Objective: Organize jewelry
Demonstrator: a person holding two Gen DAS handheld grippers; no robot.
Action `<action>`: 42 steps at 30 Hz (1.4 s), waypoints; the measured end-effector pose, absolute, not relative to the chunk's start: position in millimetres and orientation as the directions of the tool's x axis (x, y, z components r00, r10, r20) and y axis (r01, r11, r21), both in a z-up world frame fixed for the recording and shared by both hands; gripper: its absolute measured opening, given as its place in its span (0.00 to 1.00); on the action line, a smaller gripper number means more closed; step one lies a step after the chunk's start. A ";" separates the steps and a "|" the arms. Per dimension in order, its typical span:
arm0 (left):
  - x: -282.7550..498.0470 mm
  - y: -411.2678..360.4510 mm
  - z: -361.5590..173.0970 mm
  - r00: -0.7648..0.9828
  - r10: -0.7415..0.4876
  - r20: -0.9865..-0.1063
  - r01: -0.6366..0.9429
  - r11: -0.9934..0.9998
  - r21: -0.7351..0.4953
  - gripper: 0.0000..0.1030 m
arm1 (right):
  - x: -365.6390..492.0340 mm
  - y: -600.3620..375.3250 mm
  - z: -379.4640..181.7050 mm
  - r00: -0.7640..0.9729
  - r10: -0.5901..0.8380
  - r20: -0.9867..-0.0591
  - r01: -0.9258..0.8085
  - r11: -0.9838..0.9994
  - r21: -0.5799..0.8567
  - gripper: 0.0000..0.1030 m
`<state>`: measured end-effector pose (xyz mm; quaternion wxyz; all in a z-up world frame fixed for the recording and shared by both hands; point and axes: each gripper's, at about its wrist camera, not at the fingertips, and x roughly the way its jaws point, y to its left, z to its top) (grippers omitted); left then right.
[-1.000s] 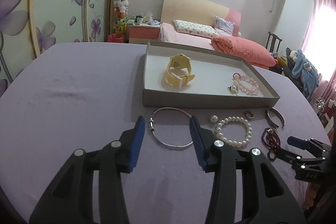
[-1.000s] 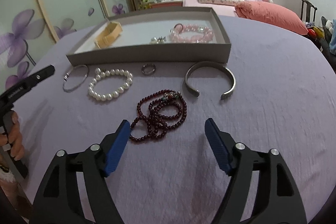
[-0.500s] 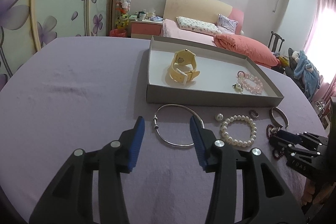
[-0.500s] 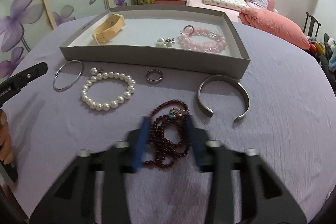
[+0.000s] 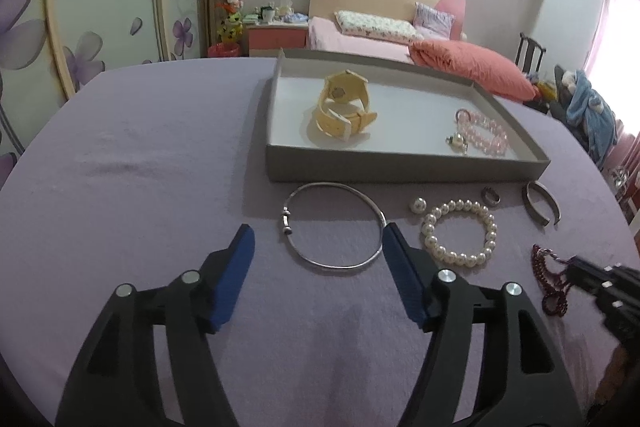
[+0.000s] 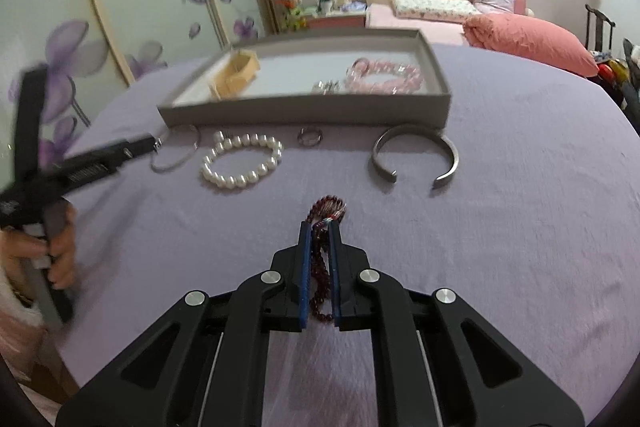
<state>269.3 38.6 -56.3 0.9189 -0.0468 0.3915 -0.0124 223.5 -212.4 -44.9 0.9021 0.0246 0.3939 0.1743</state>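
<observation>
My right gripper (image 6: 320,227) is shut on a dark red bead necklace (image 6: 327,207), also seen in the left wrist view (image 5: 550,279). My left gripper (image 5: 316,235) is open, just short of a thin silver hoop bangle (image 5: 332,225). A pearl bracelet (image 5: 460,231), a loose pearl (image 5: 418,205), a ring (image 5: 491,195) and a silver cuff (image 5: 542,201) lie on the purple cloth. The grey tray (image 5: 400,171) holds a yellow watch (image 5: 344,107) and a pink bead bracelet (image 5: 484,135).
The purple cloth covers a round table (image 5: 140,167). A bed with pink pillows (image 5: 468,71) and a wardrobe with flower doors (image 5: 80,7) stand behind. The table edge curves close at the right (image 6: 600,227).
My right gripper has moved forward and closed on the dark red bead necklace. My left gripper has opened wider near the silver hoop.
</observation>
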 end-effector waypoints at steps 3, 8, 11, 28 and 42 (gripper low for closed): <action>278.2 31.9 -60.1 0.669 -0.048 -0.742 -0.006 0.998 -0.070 0.68 | 220.5 -215.4 -35.7 0.643 0.351 -0.680 -0.297 0.934 0.201 0.09; 293.6 21.3 -68.6 0.626 -0.019 -0.780 -0.004 1.000 -0.027 0.69 | 220.4 -215.6 -29.8 0.649 0.365 -0.667 -0.303 0.929 0.214 0.09; 300.5 16.8 -72.8 0.606 -0.005 -0.796 -0.003 1.000 -0.009 0.70 | 221.4 -217.7 -28.6 0.653 0.369 -0.662 -0.301 0.928 0.220 0.09; 305.9 15.8 -75.2 0.607 0.013 -0.795 -0.019 1.000 0.003 0.67 | 228.0 -217.4 -45.0 0.620 0.337 -0.708 -0.277 0.939 0.204 0.16; 272.3 55.7 -51.6 0.652 0.008 -0.758 -0.078 0.995 -0.056 0.67 | 236.8 -191.7 -67.2 0.574 0.212 -0.791 -0.277 0.959 0.056 0.77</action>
